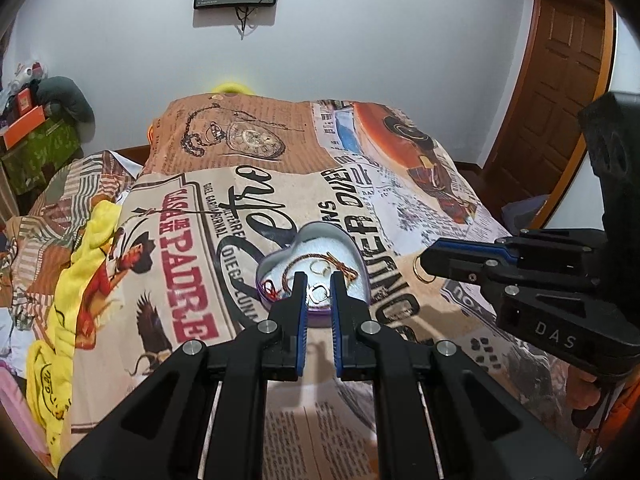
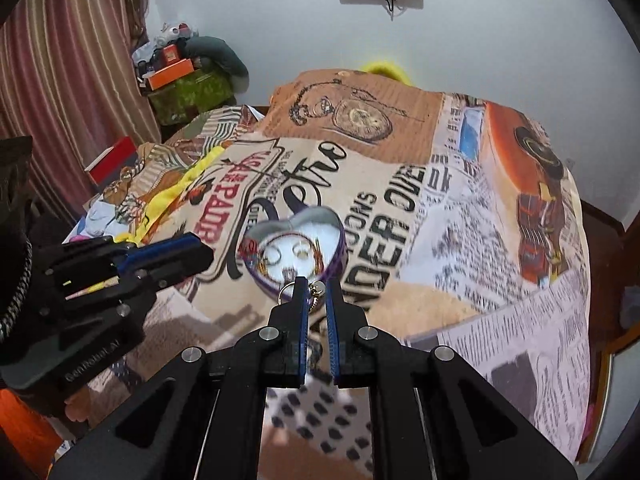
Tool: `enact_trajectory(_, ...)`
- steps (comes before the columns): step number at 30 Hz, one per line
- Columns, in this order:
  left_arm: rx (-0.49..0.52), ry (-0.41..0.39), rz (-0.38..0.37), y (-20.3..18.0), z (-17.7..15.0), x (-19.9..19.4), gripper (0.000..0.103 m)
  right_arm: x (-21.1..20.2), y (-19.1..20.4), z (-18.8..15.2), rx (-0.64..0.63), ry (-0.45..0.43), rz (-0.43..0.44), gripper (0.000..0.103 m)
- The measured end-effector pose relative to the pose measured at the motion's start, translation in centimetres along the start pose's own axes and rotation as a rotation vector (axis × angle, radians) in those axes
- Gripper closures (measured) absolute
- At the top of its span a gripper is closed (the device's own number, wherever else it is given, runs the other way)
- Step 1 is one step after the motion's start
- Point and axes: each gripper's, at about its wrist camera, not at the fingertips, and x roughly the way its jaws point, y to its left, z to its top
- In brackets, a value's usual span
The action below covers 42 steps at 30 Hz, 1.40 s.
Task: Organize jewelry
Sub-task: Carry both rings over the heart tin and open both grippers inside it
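Observation:
A heart-shaped tin box [image 1: 288,246] with a purple wall lies open on the printed bedspread and holds rings [image 1: 319,292] and a thin chain. It also shows in the right wrist view [image 2: 336,224]. My left gripper [image 1: 319,280] hovers just over the tin's near edge, jaws slightly apart with nothing between them. My right gripper [image 2: 318,286] is shut on a gold hoop earring [image 2: 316,294] just short of the tin's near rim. In the left wrist view the right gripper [image 1: 426,262] is right of the tin with the hoop [image 1: 424,270] hanging at its tip.
The bedspread [image 1: 400,208] covers the bed with a raised pillow at the far end. A yellow cloth [image 1: 80,264] lies crumpled at the left. Boxes and clutter [image 2: 180,76] stand by the curtain at far left. A wooden door [image 1: 560,92] is at the right.

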Motion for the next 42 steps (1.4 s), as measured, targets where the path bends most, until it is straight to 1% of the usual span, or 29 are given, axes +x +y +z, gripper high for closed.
enact_trajectory(6,-0.007,0.008,-0.004,0.7,0.7,1.6,0.094,1.5,-0.2,1.2,0.006,0.009,0.019,0.095)
enact_trajectory(18,-0.039,0.05,-0.026,2.0,1.3,4.7,0.094,5.3,-0.4,1.7,-0.016,0.086,0.034,0.095)
enact_trajectory(27,-0.085,0.096,-0.064,3.0,1.2,6.5,0.094,6.6,0.1,2.1,-0.054,0.106,0.024,0.095)
enact_trajectory(31,-0.089,0.101,-0.069,3.1,1.2,6.8,0.094,7.1,0.1,2.2,-0.06,0.112,0.021,0.095)
enact_trajectory(34,-0.085,0.096,-0.059,3.0,1.2,6.8,0.094,7.1,0.1,2.2,-0.064,0.111,0.014,0.095)
enact_trajectory(38,-0.083,0.094,-0.055,3.1,1.3,6.8,0.094,7.1,-0.1,2.1,-0.049,0.125,0.038,0.095)
enact_trajectory(40,-0.084,0.092,-0.051,3.1,1.4,6.7,0.094,7.0,-0.1,2.1,-0.047,0.126,0.039,0.093)
enact_trajectory(42,-0.083,0.09,-0.047,3.1,1.4,6.5,0.094,6.8,0.0,2.1,-0.051,0.12,0.034,0.086)
